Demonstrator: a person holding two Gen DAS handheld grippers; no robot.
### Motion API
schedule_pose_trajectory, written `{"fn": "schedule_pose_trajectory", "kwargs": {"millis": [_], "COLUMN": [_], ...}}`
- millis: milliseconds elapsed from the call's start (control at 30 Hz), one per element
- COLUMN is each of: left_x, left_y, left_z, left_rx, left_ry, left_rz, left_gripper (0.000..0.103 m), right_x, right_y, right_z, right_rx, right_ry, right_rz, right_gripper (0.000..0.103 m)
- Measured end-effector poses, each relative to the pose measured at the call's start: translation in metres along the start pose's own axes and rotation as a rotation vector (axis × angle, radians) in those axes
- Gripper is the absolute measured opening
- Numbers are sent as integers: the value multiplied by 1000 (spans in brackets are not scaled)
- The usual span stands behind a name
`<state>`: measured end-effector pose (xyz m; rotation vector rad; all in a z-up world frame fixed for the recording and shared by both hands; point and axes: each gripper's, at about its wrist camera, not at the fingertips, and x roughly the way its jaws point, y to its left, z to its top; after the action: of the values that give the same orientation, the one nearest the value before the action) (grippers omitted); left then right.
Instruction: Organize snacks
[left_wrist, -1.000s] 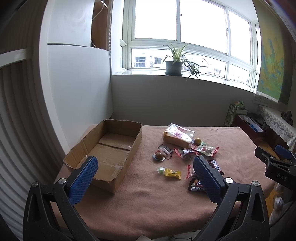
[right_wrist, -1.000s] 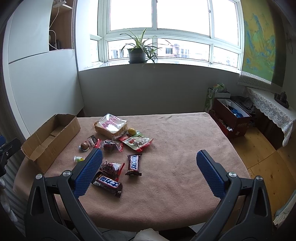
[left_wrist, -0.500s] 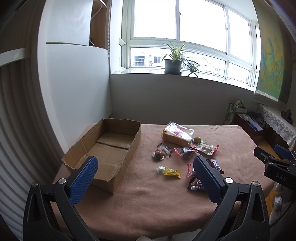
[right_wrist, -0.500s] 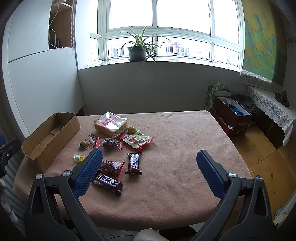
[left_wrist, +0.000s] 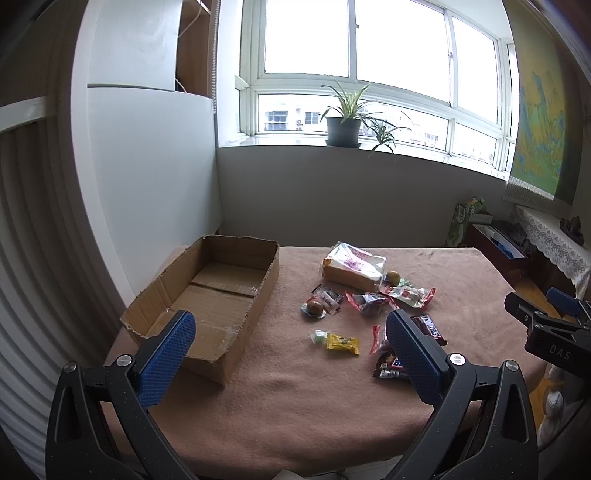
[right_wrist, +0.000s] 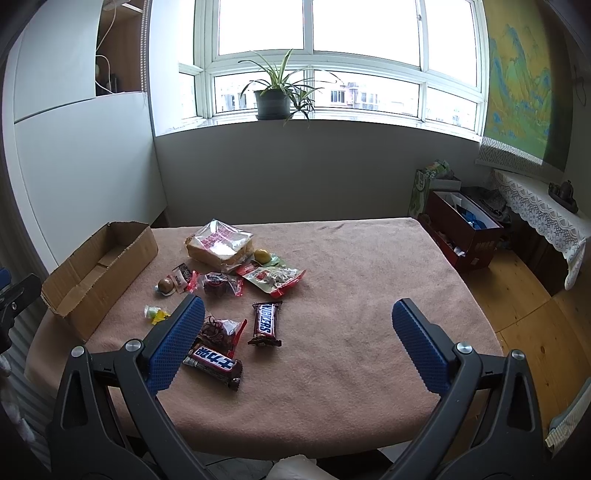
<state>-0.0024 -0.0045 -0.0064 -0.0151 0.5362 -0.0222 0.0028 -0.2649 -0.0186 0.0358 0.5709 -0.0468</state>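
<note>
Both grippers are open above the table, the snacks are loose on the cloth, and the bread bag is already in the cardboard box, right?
Not quite. The bread bag lies on the cloth with the other snacks, not in the cardboard box, which the left wrist view shows empty. Both the left gripper and the right gripper are open.

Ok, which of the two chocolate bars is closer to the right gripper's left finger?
The dark bar with the blue label, lying right beside that finger. The Snickers bar lies farther off, toward the table's middle.
</note>
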Motion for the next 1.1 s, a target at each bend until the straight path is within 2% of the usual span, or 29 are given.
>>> {"fn": "schedule_pose_trajectory", "kwargs": {"millis": [533,800,1100], "left_x": [13,20,39], "left_y": [3,8,4], "left_z": [-8,-20,-40], "left_rx": [8,17,38], "left_ry": [35,67,159], "left_rz": [-4,-13,-48], "left_gripper": [102,102,93], "right_x": [14,30,50], "right_y": [-6,-16,-27], "right_z": [-8,-17,-27], "right_rx": [-3,-6,4], "right_ry": [41,89,151], "right_rz": [4,15,37], "right_gripper": [103,103,103]}}
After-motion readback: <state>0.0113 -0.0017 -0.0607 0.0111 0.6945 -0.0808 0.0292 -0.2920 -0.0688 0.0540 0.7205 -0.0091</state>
